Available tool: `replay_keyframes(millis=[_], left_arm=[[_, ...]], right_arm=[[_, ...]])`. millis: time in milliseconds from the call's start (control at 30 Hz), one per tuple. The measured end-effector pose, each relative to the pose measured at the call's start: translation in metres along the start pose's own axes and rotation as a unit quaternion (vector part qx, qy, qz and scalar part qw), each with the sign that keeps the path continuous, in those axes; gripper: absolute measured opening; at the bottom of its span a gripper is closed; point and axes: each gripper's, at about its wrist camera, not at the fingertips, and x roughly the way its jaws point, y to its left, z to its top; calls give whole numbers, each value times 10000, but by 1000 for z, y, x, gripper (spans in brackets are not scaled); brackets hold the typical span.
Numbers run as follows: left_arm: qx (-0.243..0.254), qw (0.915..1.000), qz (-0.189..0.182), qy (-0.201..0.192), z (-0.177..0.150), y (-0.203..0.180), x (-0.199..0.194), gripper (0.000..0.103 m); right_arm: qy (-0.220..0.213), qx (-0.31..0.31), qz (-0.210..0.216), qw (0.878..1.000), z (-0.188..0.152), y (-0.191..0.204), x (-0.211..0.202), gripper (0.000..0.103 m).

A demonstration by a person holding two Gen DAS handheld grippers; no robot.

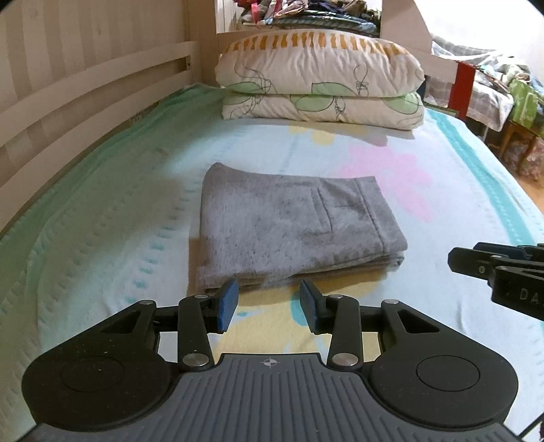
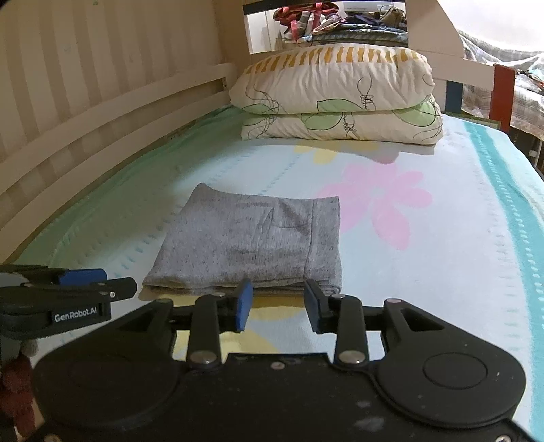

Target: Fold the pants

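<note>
- The left gripper [image 1: 268, 307] is hovering over the bed with its jaws standing apart and nothing between the blue pads [image 1: 228, 305]; bare yellow-patterned sheet is showing through the gap.
- The right gripper [image 2: 278, 307] is likewise holding its jaws parted and empty, pads clear of any cloth.
- In the right wrist view the left gripper is reaching in from the left edge, and its side is bearing the white lettering "GenRobot.AI" [image 2: 75, 317]. In the left wrist view the right gripper is poking in at the right edge, showing only the letters "DA" before the frame cuts them off.
- The pants [image 1: 289, 227], grey and folded into a compact stacked rectangle, are lying flat on the bed sheet [image 1: 102, 221] just beyond both sets of jaws. Their near folded edge is sitting right ahead of the fingertips, untouched by either gripper, and a back pocket is facing up.
- Farther back, a folded floral quilt [image 1: 319, 85] is resting at the far end of the bed.
- A white slatted bed rail [image 1: 85, 81] is running along the left side.
- Behind the quilt, a pile of mixed clothes [image 2: 326, 20] is showing, too blurred to sort.
</note>
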Motion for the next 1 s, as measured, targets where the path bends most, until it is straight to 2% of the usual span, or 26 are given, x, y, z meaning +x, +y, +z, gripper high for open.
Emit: replay_keyframes(millis=[1000], left_arm=[[-2,9997,-148,-198,-2,-5,-10,39]], right_arm=[[14,24,-17,10000,-3,3,-1,40]])
